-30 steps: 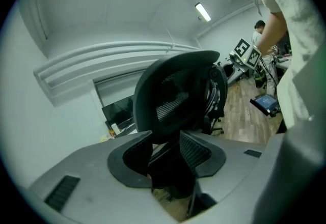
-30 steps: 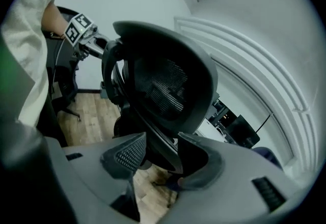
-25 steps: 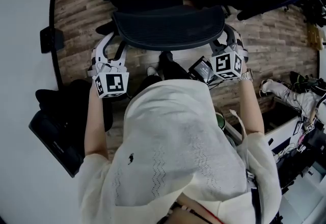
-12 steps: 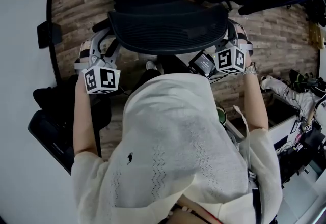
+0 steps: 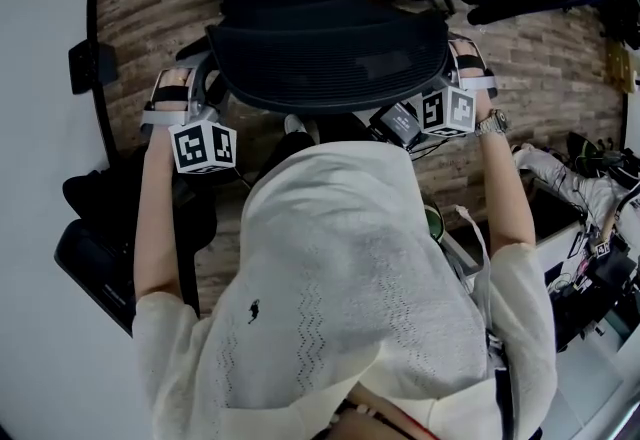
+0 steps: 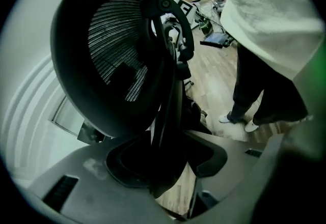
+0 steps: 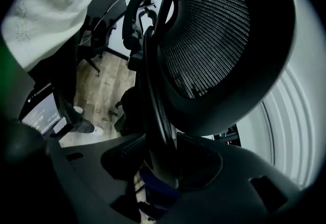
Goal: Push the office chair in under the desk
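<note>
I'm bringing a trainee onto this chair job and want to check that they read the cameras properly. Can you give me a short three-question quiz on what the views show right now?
1. True or false: the left gripper is shut on the rim of the black mesh-backed office chair.
2. Multiple choice: what is the right gripper holding? A, an armrest of the chair; B, the edge of the chair's backrest; C, nothing, as it is open.
3. Fill in the blank: the brown plank floor around the chair looks like ___.

Key: 1 true; 2 B; 3 wood.
</note>
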Demonstrator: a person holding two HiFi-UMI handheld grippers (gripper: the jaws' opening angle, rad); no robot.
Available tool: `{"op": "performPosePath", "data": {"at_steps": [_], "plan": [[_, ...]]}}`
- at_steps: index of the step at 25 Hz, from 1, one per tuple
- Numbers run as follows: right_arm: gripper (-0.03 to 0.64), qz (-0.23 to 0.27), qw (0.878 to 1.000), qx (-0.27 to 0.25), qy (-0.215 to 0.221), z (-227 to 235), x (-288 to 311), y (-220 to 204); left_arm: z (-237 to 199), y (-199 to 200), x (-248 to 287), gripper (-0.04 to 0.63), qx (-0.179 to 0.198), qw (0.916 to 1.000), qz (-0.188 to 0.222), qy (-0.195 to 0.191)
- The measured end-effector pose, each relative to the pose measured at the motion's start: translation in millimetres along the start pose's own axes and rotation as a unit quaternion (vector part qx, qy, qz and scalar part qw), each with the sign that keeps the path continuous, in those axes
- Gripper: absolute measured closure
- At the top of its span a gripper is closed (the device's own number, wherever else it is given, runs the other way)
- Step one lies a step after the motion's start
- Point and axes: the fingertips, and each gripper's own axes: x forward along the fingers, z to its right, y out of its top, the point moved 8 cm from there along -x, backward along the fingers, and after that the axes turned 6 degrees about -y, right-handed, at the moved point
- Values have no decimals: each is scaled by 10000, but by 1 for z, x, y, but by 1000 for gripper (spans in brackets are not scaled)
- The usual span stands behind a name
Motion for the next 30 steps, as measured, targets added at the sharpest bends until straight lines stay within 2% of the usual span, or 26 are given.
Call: {"op": "performPosePath", "data": {"at_steps": [3,9,15,30], "plan": [[430,-33,10000,81,24,2,4,2,-1,0,6,422,116,9997,-217,89],[431,27,10000,-9,-29,-1,6,4,-1,-2,7,422,51,9997,-217,45],[433,9,10000,-52,30,0,6,1,-7,1,9,422,-8,9993,-317,-191],[431,-57,9998,161,-80,13,30,2,-29,-10,29,419,-76,9992,-374,-127]]}}
